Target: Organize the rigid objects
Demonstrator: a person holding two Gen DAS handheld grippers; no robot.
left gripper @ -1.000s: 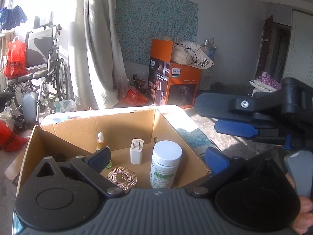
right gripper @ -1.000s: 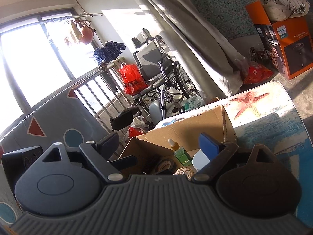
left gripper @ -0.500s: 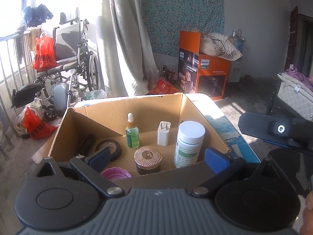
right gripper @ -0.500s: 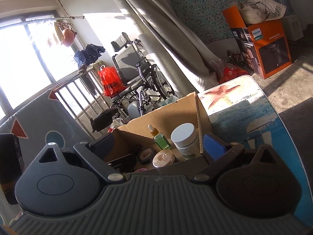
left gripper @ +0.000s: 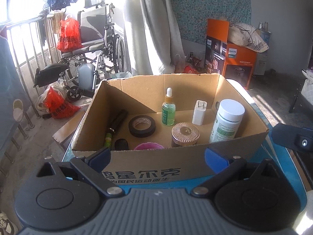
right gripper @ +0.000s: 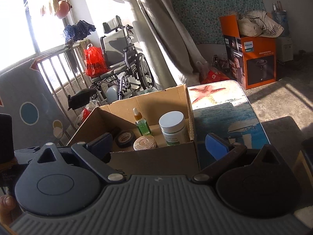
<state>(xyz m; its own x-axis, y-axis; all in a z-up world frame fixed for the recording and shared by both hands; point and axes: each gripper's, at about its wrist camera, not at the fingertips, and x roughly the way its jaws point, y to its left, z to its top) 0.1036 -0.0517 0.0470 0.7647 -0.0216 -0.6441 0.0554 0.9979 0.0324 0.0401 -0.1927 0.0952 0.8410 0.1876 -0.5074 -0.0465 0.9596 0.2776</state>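
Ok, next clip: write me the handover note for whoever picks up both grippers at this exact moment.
Left gripper: open, empty, in front of the near wall of the cardboard box.
Right gripper: open, empty, near the box's right front corner.
Inside the box: white pill bottle, green dropper bottle, white charger plug, ribbed copper-lidded jar, black tape roll, purple lid, dark tubes at the left.
Done: these items sit in the box.
Left: no loose items show on the ocean-print table; check outside the views before ending.
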